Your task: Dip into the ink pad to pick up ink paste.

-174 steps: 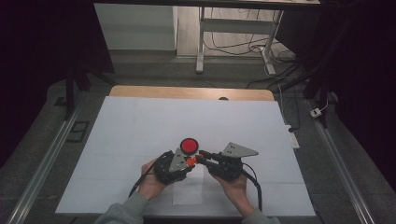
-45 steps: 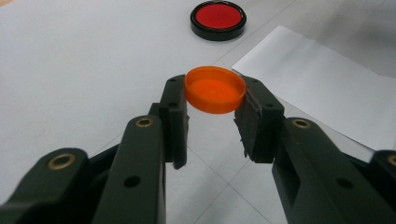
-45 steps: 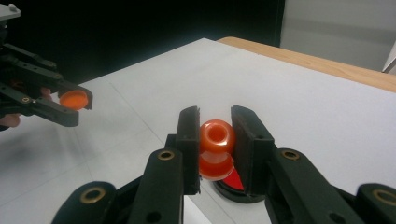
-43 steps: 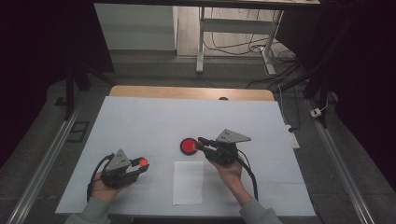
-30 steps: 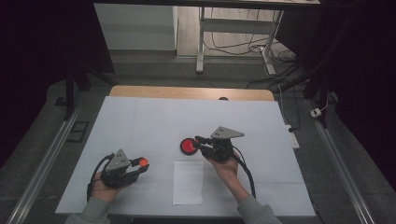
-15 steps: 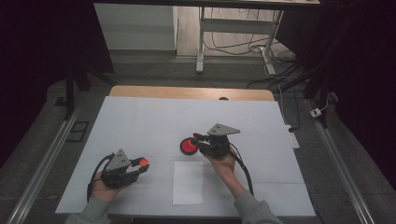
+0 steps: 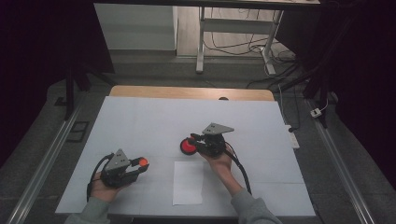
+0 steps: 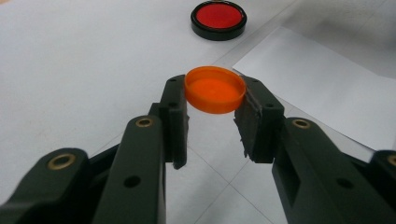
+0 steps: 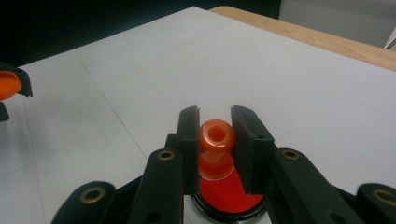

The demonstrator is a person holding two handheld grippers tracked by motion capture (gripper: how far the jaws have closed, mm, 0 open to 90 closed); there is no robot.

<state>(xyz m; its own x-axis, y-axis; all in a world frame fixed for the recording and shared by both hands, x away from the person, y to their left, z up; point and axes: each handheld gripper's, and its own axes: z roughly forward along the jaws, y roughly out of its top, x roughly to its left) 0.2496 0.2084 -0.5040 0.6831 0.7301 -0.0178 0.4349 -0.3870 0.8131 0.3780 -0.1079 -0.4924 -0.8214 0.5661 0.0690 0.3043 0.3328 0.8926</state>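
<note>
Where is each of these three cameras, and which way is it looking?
High view: above the person's side, looking forward and down on the table; forearms, left gripper, right gripper.
Left gripper view: on that gripper, along its jaws holding an orange cap.
Right gripper view: along its jaws holding an orange bottle.
Shared: the red dish.

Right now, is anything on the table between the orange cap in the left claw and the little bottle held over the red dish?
Nothing visible: bare table separates orange cap from bottle; the paper sheet lies flat nearby.
</note>
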